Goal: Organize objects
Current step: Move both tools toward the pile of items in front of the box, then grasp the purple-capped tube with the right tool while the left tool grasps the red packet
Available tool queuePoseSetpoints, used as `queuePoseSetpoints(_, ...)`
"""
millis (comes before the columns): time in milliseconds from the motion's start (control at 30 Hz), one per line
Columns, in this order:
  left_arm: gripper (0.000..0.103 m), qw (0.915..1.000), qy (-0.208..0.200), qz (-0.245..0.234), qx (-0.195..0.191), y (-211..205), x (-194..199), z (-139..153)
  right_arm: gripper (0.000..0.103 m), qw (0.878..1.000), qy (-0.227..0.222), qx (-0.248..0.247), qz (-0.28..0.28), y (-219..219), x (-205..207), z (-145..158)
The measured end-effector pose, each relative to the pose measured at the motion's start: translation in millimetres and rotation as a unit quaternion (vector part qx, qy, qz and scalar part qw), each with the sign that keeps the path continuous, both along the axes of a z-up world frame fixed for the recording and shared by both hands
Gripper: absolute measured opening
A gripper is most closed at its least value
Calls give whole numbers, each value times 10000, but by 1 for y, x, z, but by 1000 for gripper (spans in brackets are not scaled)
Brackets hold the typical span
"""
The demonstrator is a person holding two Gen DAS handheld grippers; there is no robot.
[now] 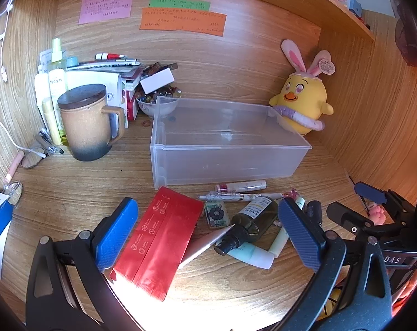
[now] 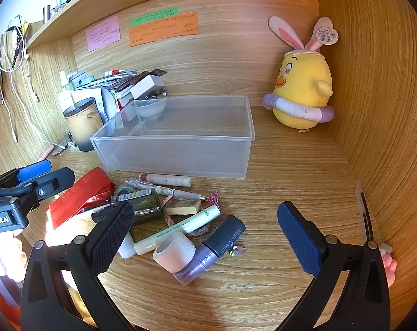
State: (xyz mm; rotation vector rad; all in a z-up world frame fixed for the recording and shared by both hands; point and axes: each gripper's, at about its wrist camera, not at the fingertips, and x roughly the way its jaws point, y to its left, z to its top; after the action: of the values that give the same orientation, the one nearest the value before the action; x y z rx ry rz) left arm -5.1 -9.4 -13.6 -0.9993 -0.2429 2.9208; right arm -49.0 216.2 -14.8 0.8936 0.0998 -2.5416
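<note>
Bin [image 2: 178, 149] mid-desk, toiletries pile [image 2: 178, 220] before it, plush chick [image 2: 302, 88] behind-right, mug [image 1: 87, 127] left.

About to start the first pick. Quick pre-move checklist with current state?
1. Left gripper open, holding nothing: ok.
2. Right gripper open, holding nothing: ok.
3. Clear bin upright, top open: ok.
4. Bin free of items: cannot tell, a small dark thing shows through its far wall.
5. Red packet lying alone: not ok, it overlaps a white piece beside the dark bottle.
6. Tape roll reachable from above: ok.
</note>
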Motion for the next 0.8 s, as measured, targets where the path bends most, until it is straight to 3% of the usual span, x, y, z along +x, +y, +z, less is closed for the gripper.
queuePoseSetpoints(300,103,9995,-74,287,-109,-19,3,-9,103,9997,-156,112,-118,4,-6,-11)
queuePoseSetpoints(533,103,9986,-243,432,-171,-40,6,-22,103,9980,-544,193,-262,12,-16,-32)
queuePoseSetpoints(800,103,9979,-605,172,-160,-41,-14,-41,101,9933,-1022,-292,-458,26,-30,-46)
